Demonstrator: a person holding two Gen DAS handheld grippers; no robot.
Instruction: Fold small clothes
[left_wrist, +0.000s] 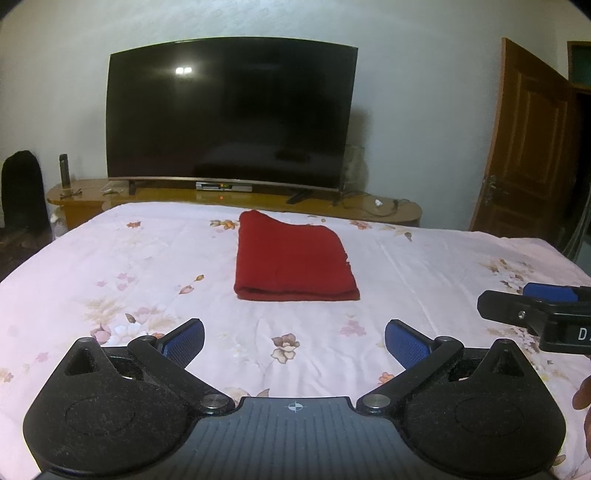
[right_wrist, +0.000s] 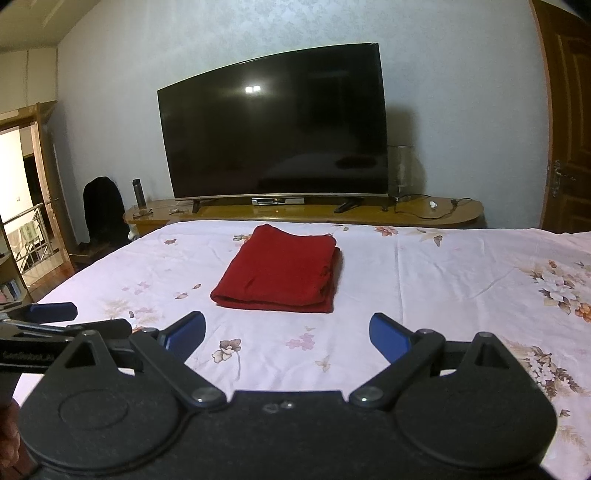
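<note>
The left tool (left_wrist: 294, 341) is wide open and holds nothing, with bare flowery bed sheet (left_wrist: 110, 266) between its blue pads. The right tool (right_wrist: 287, 334) is wide open and empty too. They hang side by side over the near part of the bed.

The red cloth (left_wrist: 293, 260) lies on the bed straight ahead of both tools, a little way off, touching neither. It looks folded into a neat thick square with layers stacked at its near edge, so the folding seems about done. If one more fold is wanted, I think each tool should come in low, pinch a near corner with all the layers together, and lift slowly so the stack does not slide apart.

There is lots of open bed on both sides of the cloth. Far ahead, past the bed's end, stand the big TV (left_wrist: 231, 110) and its wooden stand (left_wrist: 369, 210).
</note>
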